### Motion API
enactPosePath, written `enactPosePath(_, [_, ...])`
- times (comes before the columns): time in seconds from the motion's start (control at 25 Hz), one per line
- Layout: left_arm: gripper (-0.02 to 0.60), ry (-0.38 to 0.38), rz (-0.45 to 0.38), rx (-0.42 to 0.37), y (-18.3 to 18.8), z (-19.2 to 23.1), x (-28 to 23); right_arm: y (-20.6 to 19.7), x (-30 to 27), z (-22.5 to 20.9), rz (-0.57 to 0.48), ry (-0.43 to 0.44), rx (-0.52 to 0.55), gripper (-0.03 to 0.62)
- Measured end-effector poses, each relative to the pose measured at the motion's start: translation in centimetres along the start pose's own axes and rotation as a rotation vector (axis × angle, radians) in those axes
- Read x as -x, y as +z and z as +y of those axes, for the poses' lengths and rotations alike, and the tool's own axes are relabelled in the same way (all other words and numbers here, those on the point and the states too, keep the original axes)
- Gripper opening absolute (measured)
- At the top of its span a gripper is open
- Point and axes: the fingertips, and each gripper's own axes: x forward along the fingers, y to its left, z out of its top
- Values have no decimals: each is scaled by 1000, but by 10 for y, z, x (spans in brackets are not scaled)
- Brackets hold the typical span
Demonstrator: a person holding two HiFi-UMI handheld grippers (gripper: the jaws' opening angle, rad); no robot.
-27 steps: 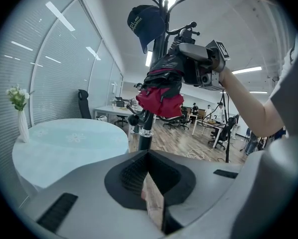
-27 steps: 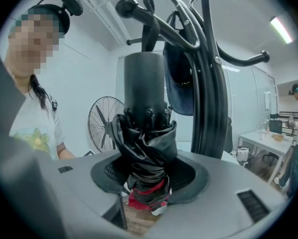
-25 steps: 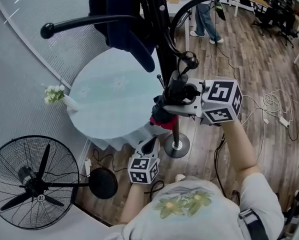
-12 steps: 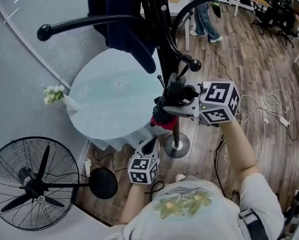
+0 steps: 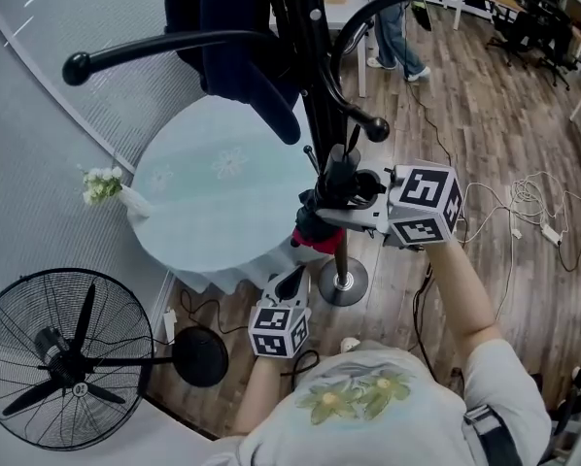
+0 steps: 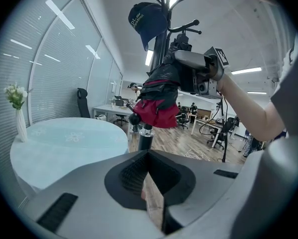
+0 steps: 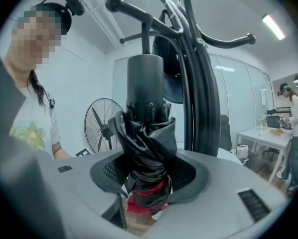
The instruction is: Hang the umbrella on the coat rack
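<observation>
A folded black umbrella (image 5: pixel 327 210) with a red lower part stands upright against the black coat rack pole (image 5: pixel 320 115). Its handle end is just under a ball-tipped hook (image 5: pixel 376 129). My right gripper (image 5: pixel 331 208) has the umbrella (image 7: pixel 146 163) between its pads, which still touch it while the jaws are opening. The rack's curved arms (image 7: pixel 196 83) rise right behind it. My left gripper (image 5: pixel 292 282) hangs lower, near my chest, shut and holding nothing. From the left gripper view the umbrella (image 6: pixel 159 98) and the right gripper (image 6: pixel 189 66) show up ahead.
A dark cap (image 5: pixel 237 56) hangs on the rack. A round pale table (image 5: pixel 222 192) with a flower vase (image 5: pixel 104 184) stands left of the pole. A floor fan (image 5: pixel 67 357) is at the lower left. The rack's base (image 5: pixel 344 282) and cables (image 5: pixel 533 212) lie on the wood floor.
The right gripper with the umbrella has shifted slightly beside the pole. The left gripper has not moved.
</observation>
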Motion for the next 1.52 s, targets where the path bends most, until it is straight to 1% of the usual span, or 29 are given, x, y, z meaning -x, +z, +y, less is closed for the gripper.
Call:
enactPosePath(0.08, [3,-2,0,-2,1,-1,0,0,2,-1,-56,-22,-9,221])
enactPosePath(0.16, [3,-3,1,-3,1,-1,0,0,5,-2,-115,-61,-20,222])
enactPosePath(0.4, [3,-2,6,-2,-2,0,2,-8,27,-11,-263,-235,-41,227])
enactPosePath(0.6, [3,-7,7,-4,-1,-2,2,-19,39,-14,-333,-354,-56,233])
enactPosePath(0.72, [3,-15,5,-8,-1,-6,2,-25,43,-9,-366,-411,-40,232])
enactPosePath(0.92, [3,-26,8,-11,-3,-12,5,-27,46,-1,-375,-477,3,233])
enactPosePath(1.04, [3,-31,8,-9,-4,-15,8,-29,47,1,-352,-517,31,272])
enactPosePath(1.12, [3,-33,3,-9,-2,-16,10,-29,49,1,-344,-540,42,282])
enactPosePath(1.28, [3,-42,-29,-20,10,-20,14,-33,56,2,-332,-585,46,285])
enactPosePath(1.48, [3,-61,-83,-43,31,-31,21,-40,64,11,-338,-616,34,285])
enactPosePath(1.52, [3,-66,-93,-47,35,-34,22,-41,65,14,-337,-618,36,271])
